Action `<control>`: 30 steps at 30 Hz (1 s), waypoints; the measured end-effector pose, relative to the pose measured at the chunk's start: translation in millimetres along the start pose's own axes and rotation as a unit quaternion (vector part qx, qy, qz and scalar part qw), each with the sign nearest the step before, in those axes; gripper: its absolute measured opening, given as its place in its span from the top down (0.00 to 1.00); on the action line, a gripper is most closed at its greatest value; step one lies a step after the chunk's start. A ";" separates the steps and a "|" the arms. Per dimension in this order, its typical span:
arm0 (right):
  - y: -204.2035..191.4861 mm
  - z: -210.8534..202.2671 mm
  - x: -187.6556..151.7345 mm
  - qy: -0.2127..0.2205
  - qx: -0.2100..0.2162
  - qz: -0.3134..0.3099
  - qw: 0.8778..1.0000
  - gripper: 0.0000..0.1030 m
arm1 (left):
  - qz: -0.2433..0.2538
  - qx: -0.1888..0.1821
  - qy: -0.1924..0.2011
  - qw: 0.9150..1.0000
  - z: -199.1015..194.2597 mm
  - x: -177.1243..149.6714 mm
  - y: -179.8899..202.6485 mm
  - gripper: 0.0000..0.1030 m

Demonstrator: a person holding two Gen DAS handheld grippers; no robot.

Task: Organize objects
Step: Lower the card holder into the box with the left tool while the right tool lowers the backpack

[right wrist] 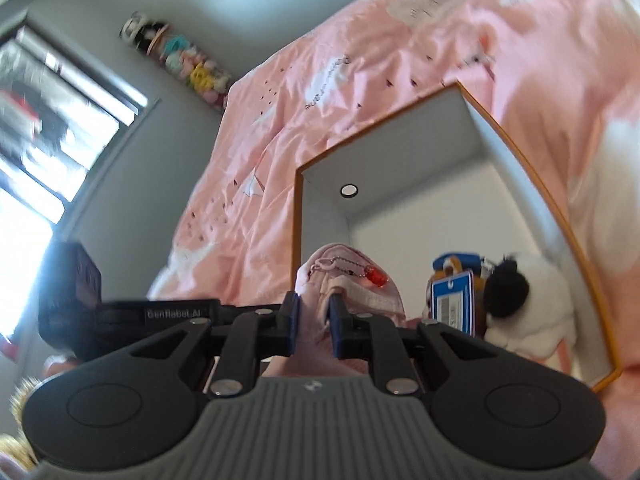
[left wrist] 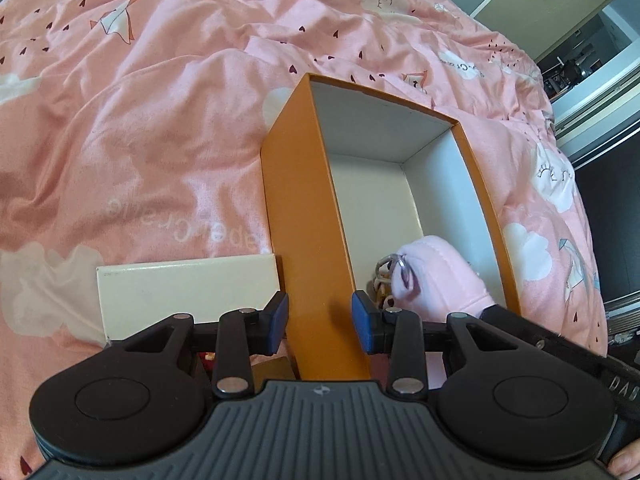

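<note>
An orange box (left wrist: 304,200) with a white inside lies open on the pink duvet. My left gripper (left wrist: 320,316) straddles the box's near left corner, and its blue pads (left wrist: 280,320) touch the orange wall on both sides. My right gripper (right wrist: 314,312) is shut on a pink plush pouch (right wrist: 344,264) and holds it over the box's near end. A ball chain with a red charm (right wrist: 376,278) hangs from the pouch. In the left wrist view the pouch (left wrist: 432,276) shows a key ring. A panda plush (right wrist: 532,312) and a blue tag (right wrist: 452,300) lie inside the box (right wrist: 520,148).
A flat white box (left wrist: 188,292) lies just left of the orange one. The rumpled pink duvet (left wrist: 160,120) surrounds both. A tube of hair ties (right wrist: 176,56) hangs on the grey wall, beside a bright window (right wrist: 60,128). A doorway (left wrist: 592,40) opens beyond the bed.
</note>
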State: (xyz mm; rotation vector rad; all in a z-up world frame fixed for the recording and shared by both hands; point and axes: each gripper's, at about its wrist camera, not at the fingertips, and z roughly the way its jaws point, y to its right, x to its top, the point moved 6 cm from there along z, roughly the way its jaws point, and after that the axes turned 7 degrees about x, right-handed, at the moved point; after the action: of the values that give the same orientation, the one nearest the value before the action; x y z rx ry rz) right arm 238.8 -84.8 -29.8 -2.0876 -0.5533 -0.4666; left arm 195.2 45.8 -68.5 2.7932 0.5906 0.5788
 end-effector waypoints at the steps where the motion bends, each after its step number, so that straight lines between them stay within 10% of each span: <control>1: -4.1 4.4 -2.2 -0.009 -0.012 -0.020 1.000 0.84 | -0.002 -0.001 0.001 1.000 -0.1 0.3 -0.5 0.59; 11: -2.7 63.4 -34.3 -0.112 -0.111 -0.143 0.977 0.84 | -0.019 -0.005 0.013 1.000 -6.1 3.3 -9.8 0.59; 30: 28.6 88.0 -59.1 -0.226 -0.083 -0.026 0.970 0.76 | -0.033 -0.019 0.002 0.999 -0.2 1.0 -12.8 0.59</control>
State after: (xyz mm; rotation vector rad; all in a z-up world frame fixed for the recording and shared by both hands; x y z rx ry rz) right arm 215.8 -37.1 -126.0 -2.3585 -0.8588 -0.0597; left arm 191.6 57.7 -71.7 2.7261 0.6629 0.5766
